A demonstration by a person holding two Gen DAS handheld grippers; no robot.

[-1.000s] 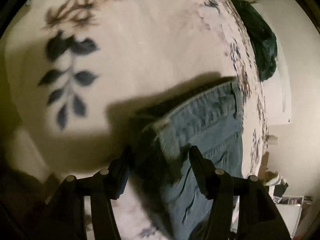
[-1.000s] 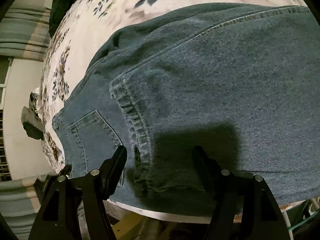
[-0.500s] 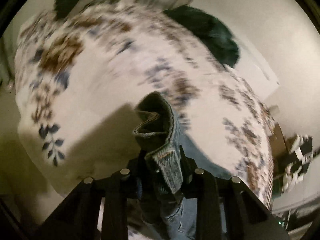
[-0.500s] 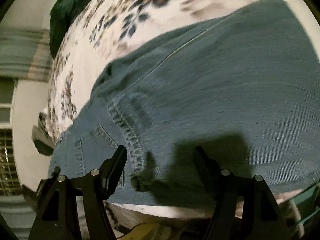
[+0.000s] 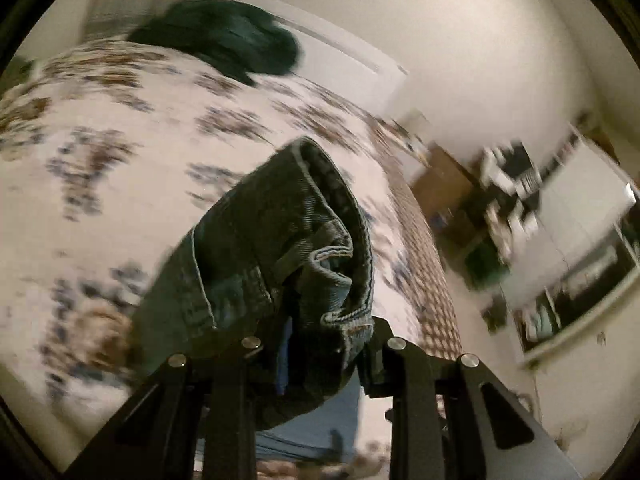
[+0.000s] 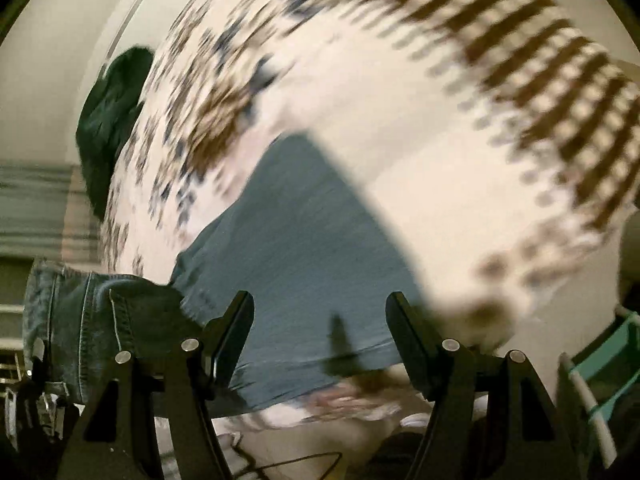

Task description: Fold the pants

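The blue denim pants [image 5: 280,240] are bunched in my left gripper [image 5: 316,344], which is shut on their waistband and holds it lifted above the bed. In the right wrist view the rest of the pants [image 6: 304,256] lies flat on the floral bedspread [image 6: 420,160]. The lifted waistband part [image 6: 84,320] hangs at the left of that view. My right gripper [image 6: 320,320] is open and empty, above the flat denim near the bed's near edge.
A dark green garment [image 5: 224,36] lies at the far side of the bed, also in the right wrist view [image 6: 112,120]. White walls, shelves and clutter [image 5: 520,200] stand to the right of the bed. A teal basket [image 6: 608,360] is at the right.
My left gripper shut on the waistband and lifted it up and across the bed. My right gripper stayed open and rose away from the denim; both views are motion-blurred.
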